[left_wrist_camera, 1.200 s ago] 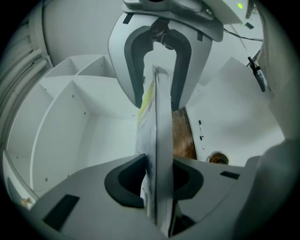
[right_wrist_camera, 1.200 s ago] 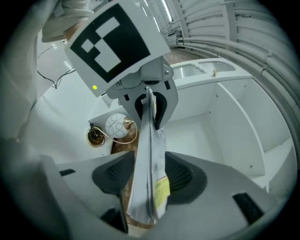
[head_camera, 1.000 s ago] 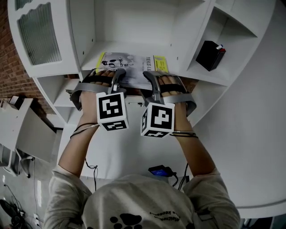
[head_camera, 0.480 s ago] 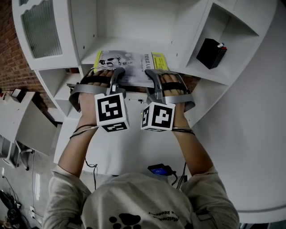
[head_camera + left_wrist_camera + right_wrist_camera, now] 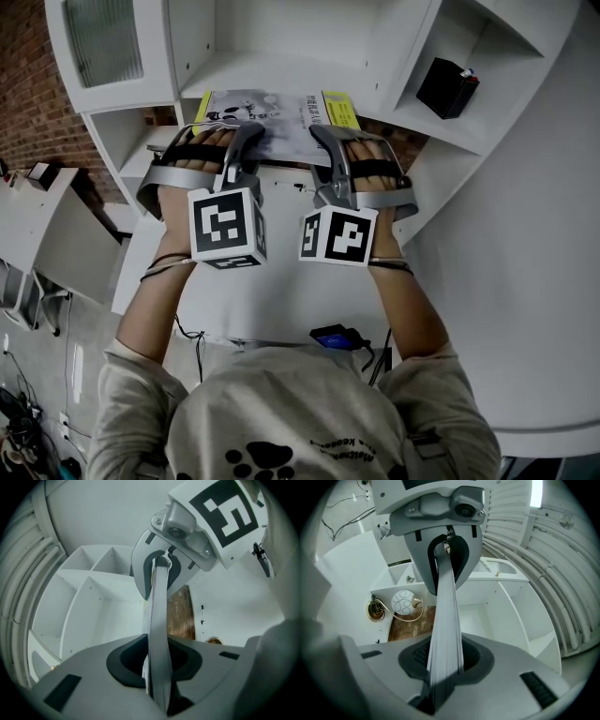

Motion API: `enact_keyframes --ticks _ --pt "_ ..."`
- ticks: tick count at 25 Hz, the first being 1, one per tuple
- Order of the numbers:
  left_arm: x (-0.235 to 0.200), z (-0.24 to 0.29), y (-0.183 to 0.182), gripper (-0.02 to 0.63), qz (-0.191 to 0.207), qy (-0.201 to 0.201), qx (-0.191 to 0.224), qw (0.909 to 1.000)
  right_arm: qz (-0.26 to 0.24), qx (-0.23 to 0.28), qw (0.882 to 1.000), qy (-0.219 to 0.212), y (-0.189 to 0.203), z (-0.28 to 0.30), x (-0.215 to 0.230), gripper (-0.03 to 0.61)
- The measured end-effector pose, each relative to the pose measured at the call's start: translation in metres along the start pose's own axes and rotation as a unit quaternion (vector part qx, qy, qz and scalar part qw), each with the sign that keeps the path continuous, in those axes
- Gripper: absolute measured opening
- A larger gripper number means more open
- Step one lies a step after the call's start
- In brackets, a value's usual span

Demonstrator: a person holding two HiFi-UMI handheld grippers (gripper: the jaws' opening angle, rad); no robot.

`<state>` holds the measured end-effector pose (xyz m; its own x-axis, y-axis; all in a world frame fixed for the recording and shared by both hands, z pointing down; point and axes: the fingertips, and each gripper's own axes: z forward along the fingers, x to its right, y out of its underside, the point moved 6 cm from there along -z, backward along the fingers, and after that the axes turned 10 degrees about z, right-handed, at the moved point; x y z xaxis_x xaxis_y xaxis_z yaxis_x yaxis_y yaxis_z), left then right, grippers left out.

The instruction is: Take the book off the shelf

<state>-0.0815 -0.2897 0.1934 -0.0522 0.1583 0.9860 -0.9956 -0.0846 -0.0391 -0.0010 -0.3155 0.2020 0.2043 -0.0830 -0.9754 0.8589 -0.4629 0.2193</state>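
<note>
**A:** Head view first?

**B:** Book (image 5: 267, 117) flat on the shelf (image 5: 281, 66), long axis crosswise, straight ahead. Left gripper (image 5: 246, 142) and right gripper (image 5: 325, 141) equally near, both on its near edge. Black box (image 5: 447, 86) well apart to the right, no obstacle.

**A:** Left gripper view?

**B:** Closing on the book's edge, pads against both faces. White compartments (image 5: 93, 602) beyond.

**A:** Right gripper view?

**B:** Same, closing onto the pages. Probably a straight pull toward the body next, with nothing blocking.

The grey two-jaw left gripper (image 5: 246, 141) and matching right gripper (image 5: 324, 141) reach forward side by side on bare forearms (image 5: 155, 300). Both sets of jaws are closing, each pressed on the thin paperback book (image 5: 267, 117) at its edge.
</note>
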Motion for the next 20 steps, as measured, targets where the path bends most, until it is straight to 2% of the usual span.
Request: enact_keyframes --ticks 5,10,20 --pt "0.008 -0.028 0.004 0.078 -0.012 0.0 0.02 0.9997 0.015 -0.006 1.0 -0.008 -0.017 -0.022 -0.007 0.08" --pt "0.04 -0.063 0.007 0.078 -0.005 0.039 0.042 0.9983 0.037 -0.033 0.998 -0.04 -0.035 -0.056 -0.039 0.08" --pt "0.112 -0.14 0.003 0.08 -0.007 0.079 0.081 0.9936 0.062 -0.085 0.991 -0.079 -0.07 -0.139 -0.105 0.081"
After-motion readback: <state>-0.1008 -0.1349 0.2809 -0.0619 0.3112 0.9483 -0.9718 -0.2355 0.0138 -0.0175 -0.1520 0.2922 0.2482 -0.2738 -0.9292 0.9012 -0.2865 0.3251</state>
